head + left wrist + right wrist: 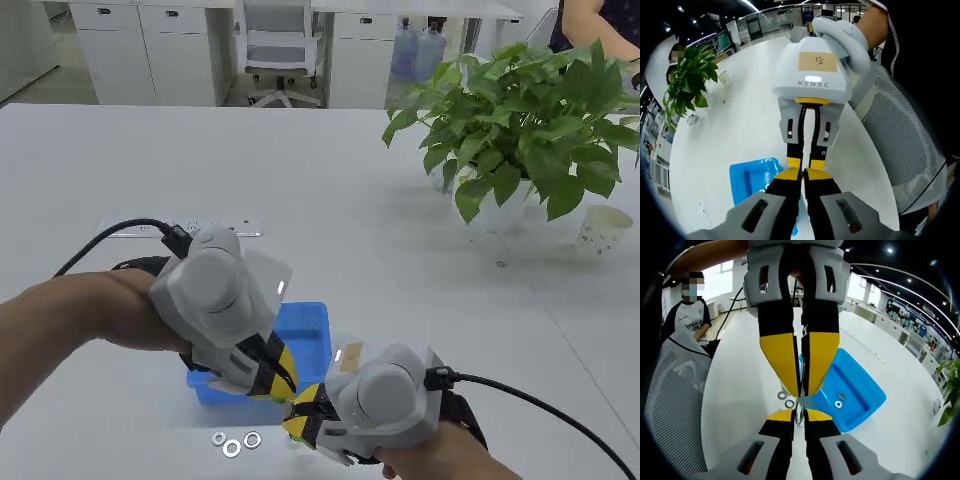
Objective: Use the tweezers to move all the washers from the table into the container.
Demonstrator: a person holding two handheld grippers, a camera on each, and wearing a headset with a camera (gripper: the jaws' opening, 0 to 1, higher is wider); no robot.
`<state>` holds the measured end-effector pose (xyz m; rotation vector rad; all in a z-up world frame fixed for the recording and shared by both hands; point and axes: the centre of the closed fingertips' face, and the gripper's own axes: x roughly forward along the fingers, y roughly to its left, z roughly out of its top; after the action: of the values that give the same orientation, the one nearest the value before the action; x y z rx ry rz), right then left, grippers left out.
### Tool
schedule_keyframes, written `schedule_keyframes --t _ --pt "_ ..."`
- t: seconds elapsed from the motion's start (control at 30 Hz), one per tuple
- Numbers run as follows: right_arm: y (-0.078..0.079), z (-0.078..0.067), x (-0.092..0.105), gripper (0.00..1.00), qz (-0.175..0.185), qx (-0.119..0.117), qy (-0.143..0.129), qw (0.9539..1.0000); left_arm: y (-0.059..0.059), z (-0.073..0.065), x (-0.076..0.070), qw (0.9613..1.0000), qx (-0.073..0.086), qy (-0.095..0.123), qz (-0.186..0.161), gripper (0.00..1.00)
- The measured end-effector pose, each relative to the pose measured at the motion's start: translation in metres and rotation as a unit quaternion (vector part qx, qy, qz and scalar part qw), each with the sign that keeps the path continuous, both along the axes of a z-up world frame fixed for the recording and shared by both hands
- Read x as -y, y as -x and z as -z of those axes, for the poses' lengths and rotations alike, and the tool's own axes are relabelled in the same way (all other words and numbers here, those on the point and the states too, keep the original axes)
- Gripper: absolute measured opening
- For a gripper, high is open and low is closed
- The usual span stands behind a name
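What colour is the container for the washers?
Blue; the container shows best in the right gripper view.

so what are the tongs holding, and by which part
Thin metal tweezers, pinched in the shut tongs of left gripper and right gripper; which end is unclear.

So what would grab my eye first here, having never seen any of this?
Two bulky white devices meet tip to tip over the table: the left hand-held gripper and right hand-held gripper, both clamping thin tweezers. Just beyond sits a bright blue container, with three small washers on the table beside it. A leafy plant stands far right.
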<state>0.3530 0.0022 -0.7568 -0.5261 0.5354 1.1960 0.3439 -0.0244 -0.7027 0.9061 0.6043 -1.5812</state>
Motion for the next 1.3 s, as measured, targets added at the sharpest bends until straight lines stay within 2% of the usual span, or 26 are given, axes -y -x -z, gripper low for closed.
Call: schedule_keyframes --t 0.4,0.63,0.97,1.3 --pt "-0.002 -0.022 -0.004 0.08 -0.006 0.002 0.003 1.0000 -0.002 -0.023 -0.004 1.0000 0.004 0.002 0.001 0.06" --pt "-0.009 -0.037 -0.007 0.08 -0.008 0.003 0.008 0.9999 -0.007 -0.037 -0.007 0.9999 0.014 0.007 -0.004 0.06" --pt "-0.020 -0.051 -0.012 0.08 -0.016 0.013 0.017 0.9996 -0.020 -0.051 -0.014 0.9996 0.021 0.012 -0.014 0.06" --pt "-0.036 -0.062 -0.017 0.08 -0.015 0.019 0.009 0.9997 -0.035 -0.062 -0.020 0.9993 0.031 0.014 -0.017 0.06"
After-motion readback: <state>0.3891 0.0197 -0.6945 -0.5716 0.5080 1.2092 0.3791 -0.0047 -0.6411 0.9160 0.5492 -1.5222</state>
